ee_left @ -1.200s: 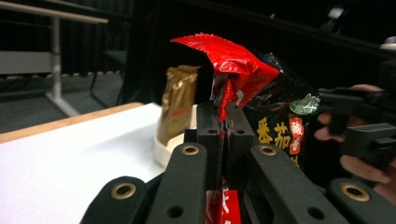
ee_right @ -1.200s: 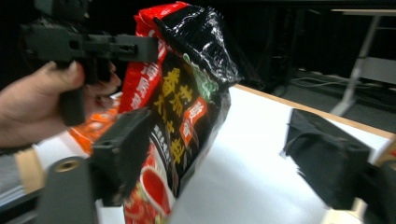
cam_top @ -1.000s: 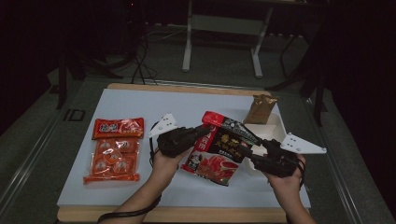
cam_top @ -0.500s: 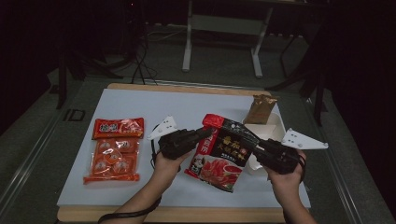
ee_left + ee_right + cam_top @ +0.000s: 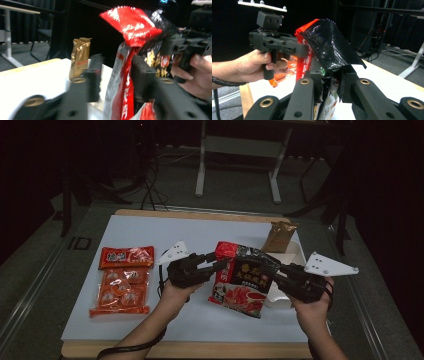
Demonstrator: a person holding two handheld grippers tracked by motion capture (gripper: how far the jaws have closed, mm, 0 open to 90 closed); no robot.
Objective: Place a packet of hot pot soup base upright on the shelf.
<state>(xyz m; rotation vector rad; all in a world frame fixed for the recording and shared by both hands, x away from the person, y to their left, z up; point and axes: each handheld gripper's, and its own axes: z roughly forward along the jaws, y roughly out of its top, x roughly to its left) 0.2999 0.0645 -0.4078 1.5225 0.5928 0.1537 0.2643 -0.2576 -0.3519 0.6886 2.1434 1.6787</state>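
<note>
A red and black food pouch (image 5: 242, 280) hangs upright over the table between my two grippers. My right gripper (image 5: 272, 270) is shut on its right edge; in the right gripper view (image 5: 330, 82) the jaws, which have just been closing, pinch the crumpled black film of the pouch (image 5: 329, 45). My left gripper (image 5: 216, 262) is at the pouch's left top corner. Its jaws have just been opening, and in the left gripper view (image 5: 117, 75) the pouch (image 5: 132, 27) passes between them with a gap on one side.
An orange multi-pack of snacks (image 5: 122, 280) lies on the left of the white table top (image 5: 200, 235). A small gold bag (image 5: 279, 236) stands in a white tray (image 5: 295, 255) behind my right gripper. Dark floor and table legs lie beyond.
The right jaws closed on the pouch and lifted it a little, so it stands more upright. The left jaws, shut before, have spread apart.
</note>
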